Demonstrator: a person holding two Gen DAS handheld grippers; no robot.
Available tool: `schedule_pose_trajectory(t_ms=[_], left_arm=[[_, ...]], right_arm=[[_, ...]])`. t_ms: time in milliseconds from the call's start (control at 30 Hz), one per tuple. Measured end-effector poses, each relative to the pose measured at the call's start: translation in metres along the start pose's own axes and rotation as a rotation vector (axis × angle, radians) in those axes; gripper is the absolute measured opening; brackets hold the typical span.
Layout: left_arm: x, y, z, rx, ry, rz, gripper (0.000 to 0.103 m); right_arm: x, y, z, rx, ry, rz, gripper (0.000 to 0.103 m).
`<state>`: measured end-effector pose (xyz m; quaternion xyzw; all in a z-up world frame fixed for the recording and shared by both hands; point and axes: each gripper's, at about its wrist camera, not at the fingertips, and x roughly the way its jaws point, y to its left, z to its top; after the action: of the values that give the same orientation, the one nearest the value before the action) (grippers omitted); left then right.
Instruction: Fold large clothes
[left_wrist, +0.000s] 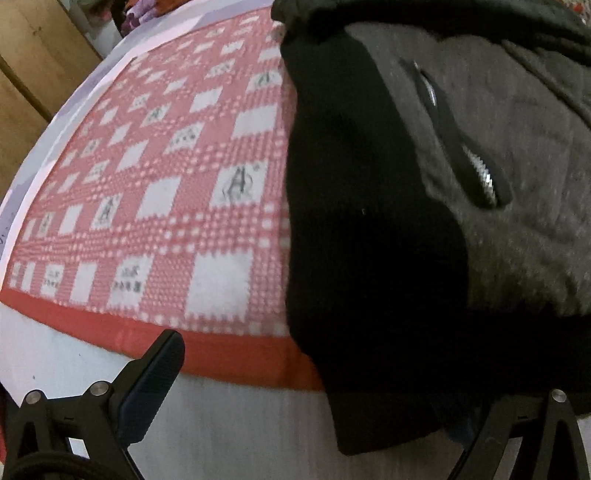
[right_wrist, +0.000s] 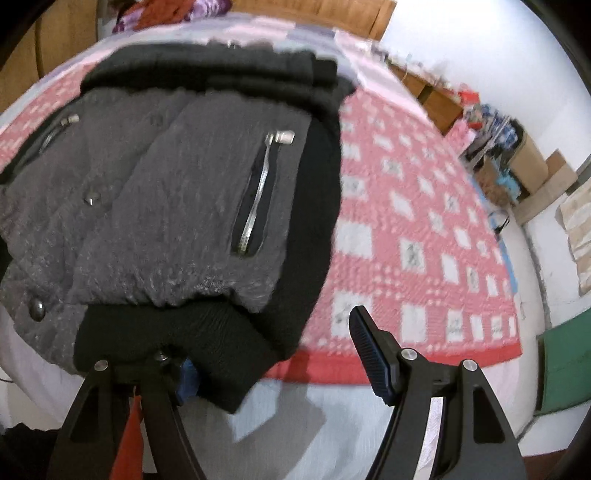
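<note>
- The jacket (right_wrist: 159, 206) lies folded on the red-and-white checked blanket (right_wrist: 424, 236), a grey quilted body with black knit sleeves and hem.
- Its long axis runs near to far: the black ribbed hem (right_wrist: 184, 343) is at the near edge of the bed, the bunched black collar end at the far side.
- From my right view, one black sleeve (right_wrist: 317, 221) is folded along the jacket's right edge, beside a zipped pocket (right_wrist: 258, 195) that slants near to far.
- The hem hangs over the blanket's red border onto the white sheet (right_wrist: 332, 413).
- My right gripper (right_wrist: 273, 365) stands wide apart at the near hem; its left finger is tucked under the cuff, its right finger (right_wrist: 369, 354) is over the blanket, pressing nothing.
- My left gripper (left_wrist: 332, 398) is at the jacket's near left corner; one finger (left_wrist: 155, 380) is over bare sheet, the other hidden by black fabric, so I cannot tell its state.
</note>
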<state>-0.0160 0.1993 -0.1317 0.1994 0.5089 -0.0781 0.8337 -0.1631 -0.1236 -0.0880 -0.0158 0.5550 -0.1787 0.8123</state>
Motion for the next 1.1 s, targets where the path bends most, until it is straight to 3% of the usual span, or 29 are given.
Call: schedule_pose_trajectory(t_ms=[100, 200, 300, 400, 500, 600, 733, 800, 833, 867, 900, 1000, 1100], left_arm=[[-0.001, -0.001, -0.001, 0.016, -0.047, 0.03, 0.101], [-0.006, 0.017, 0.002, -0.054, -0.08, 0.043, 0.101], [-0.003, 0.027, -0.004, -0.096, -0.068, 0.048, 0.101], [0.001, 0.019, -0.006, -0.122, -0.031, 0.007, 0.099], [0.004, 0.007, -0.004, -0.096, -0.049, 0.038, 0.099], [0.006, 0.02, -0.002, -0.13, -0.062, 0.036, 0.098], [0.001, 0.024, 0.003, -0.114, -0.079, -0.012, 0.077], [0.005, 0.016, 0.004, -0.093, -0.062, -0.07, 0.04], [0.007, 0.009, 0.007, -0.082, -0.05, -0.106, 0.024], [0.007, 0.002, 0.011, -0.066, -0.048, -0.112, 0.021], [0.006, 0.001, 0.013, -0.068, -0.051, -0.115, 0.021], [0.005, 0.012, 0.014, -0.122, -0.029, -0.156, 0.02], [-0.011, 0.016, 0.012, -0.094, -0.039, -0.154, 0.019]], right_arm=[[0.005, 0.004, -0.005, 0.007, 0.005, -0.001, 0.073], [0.001, -0.015, 0.002, 0.084, -0.065, -0.082, 0.073], [0.005, -0.035, 0.002, 0.151, -0.053, -0.07, 0.073], [0.012, -0.028, 0.001, 0.145, -0.033, -0.055, 0.073], [0.021, -0.015, 0.006, 0.162, -0.011, -0.031, 0.073], [0.029, -0.009, 0.011, 0.147, -0.022, -0.047, 0.073], [0.027, -0.04, 0.009, 0.241, -0.045, -0.098, 0.073], [0.03, -0.042, 0.008, 0.245, -0.024, -0.07, 0.07], [0.032, -0.038, 0.01, 0.235, -0.014, -0.05, 0.063], [0.034, -0.032, 0.011, 0.226, -0.003, -0.002, 0.039], [0.037, -0.027, 0.013, 0.217, 0.011, 0.039, 0.023], [0.034, -0.026, 0.017, 0.239, 0.009, 0.076, 0.02], [0.029, -0.039, 0.016, 0.262, 0.014, 0.098, 0.017]])
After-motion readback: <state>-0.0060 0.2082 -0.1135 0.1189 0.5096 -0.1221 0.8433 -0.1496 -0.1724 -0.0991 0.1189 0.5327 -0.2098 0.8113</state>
